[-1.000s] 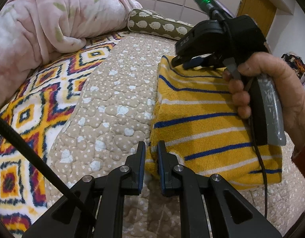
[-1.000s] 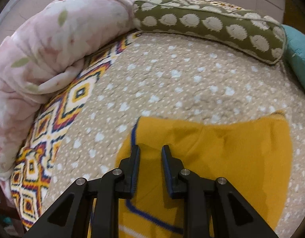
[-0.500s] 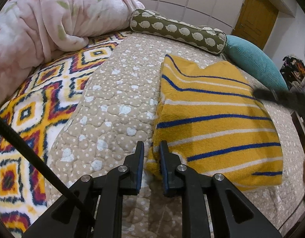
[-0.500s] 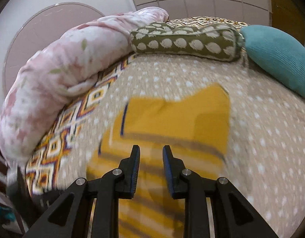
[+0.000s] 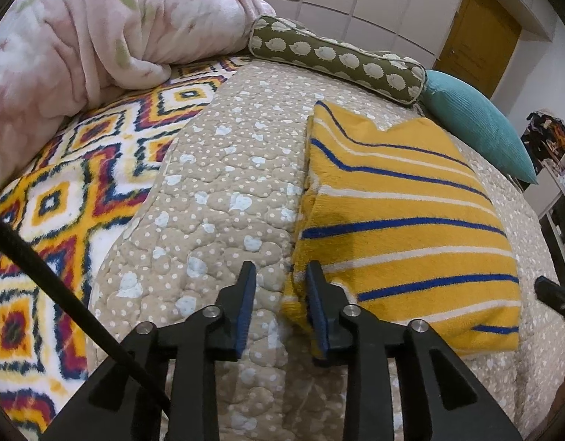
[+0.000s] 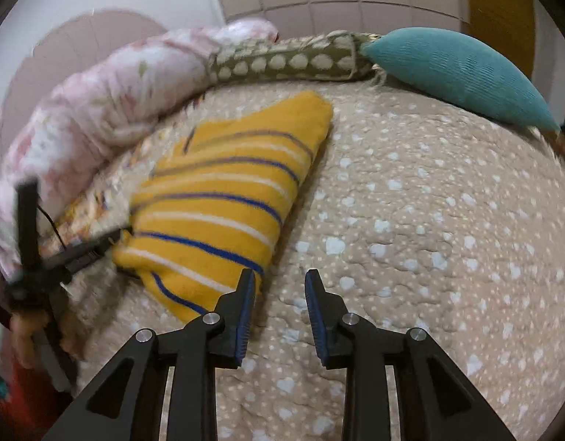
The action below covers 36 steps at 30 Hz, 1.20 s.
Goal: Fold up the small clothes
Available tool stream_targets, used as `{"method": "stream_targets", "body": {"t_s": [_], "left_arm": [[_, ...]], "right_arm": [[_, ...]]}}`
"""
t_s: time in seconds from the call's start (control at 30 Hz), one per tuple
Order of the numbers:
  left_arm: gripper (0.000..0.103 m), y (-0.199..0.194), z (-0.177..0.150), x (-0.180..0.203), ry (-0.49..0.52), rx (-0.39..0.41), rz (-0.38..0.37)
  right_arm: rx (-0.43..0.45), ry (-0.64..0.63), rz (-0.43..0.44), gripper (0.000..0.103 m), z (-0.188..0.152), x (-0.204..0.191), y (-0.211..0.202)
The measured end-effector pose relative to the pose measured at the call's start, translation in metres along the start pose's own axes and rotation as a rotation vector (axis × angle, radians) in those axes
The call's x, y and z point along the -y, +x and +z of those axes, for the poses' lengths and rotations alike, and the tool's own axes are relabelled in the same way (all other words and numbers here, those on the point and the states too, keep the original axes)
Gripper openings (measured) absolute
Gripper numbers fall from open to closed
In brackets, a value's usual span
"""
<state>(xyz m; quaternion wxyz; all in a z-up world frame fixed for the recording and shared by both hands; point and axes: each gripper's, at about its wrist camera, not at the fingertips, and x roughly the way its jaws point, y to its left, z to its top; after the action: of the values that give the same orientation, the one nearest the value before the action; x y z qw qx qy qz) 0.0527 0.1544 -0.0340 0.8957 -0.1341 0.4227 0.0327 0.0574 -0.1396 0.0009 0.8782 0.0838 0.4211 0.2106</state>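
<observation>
While the folded yellow striped garment (image 5: 403, 228) lies flat on the beige quilt (image 5: 227, 202), both tongs stand parted and hold nothing. Left gripper (image 5: 280, 301) — jaws spread, near corner of the garment lying between them, no visible pinch. Right gripper (image 6: 278, 303) — jaws apart over bare quilt, garment's near edge just beside its left finger. Teal cushion (image 6: 455, 73) and olive bolster (image 5: 337, 58) sit beyond.
</observation>
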Motion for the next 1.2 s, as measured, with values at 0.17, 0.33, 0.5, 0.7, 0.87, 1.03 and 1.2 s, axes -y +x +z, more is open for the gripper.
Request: {"method": "stream_targets", "body": {"t_s": [0.17, 0.33, 0.5, 0.7, 0.87, 1.03, 1.2], "left_arm": [[0.021, -0.012, 0.003, -0.005, -0.021, 0.006, 0.0], [0.02, -0.042, 0.007, -0.008, -0.041, 0.093, -0.01], [0.027, -0.039, 0.004, 0.003, 0.002, 0.102, -0.019], [0.027, -0.004, 0.003, -0.007, -0.017, -0.023, 0.083], [0.03, -0.02, 0.005, -0.014, -0.061, 0.03, 0.036], [0.061, -0.059, 0.004, 0.0, -0.024, 0.188, 0.073], [0.067, -0.073, 0.003, 0.01, 0.033, 0.258, 0.129]], "right_arm": [[0.075, 0.101, 0.1, 0.032, 0.003, -0.001, -0.018], [0.049, 0.021, 0.225, 0.032, 0.008, -0.043, -0.009], [-0.091, 0.004, 0.213, 0.032, -0.011, -0.06, 0.034], [-0.132, 0.129, 0.208, 0.027, -0.028, -0.027, 0.038], [-0.055, 0.105, 0.17, 0.032, -0.026, -0.028, 0.002], [0.062, -0.035, 0.105, 0.034, -0.009, -0.052, -0.028], [0.121, -0.105, 0.035, 0.038, 0.002, -0.071, -0.026]]}}
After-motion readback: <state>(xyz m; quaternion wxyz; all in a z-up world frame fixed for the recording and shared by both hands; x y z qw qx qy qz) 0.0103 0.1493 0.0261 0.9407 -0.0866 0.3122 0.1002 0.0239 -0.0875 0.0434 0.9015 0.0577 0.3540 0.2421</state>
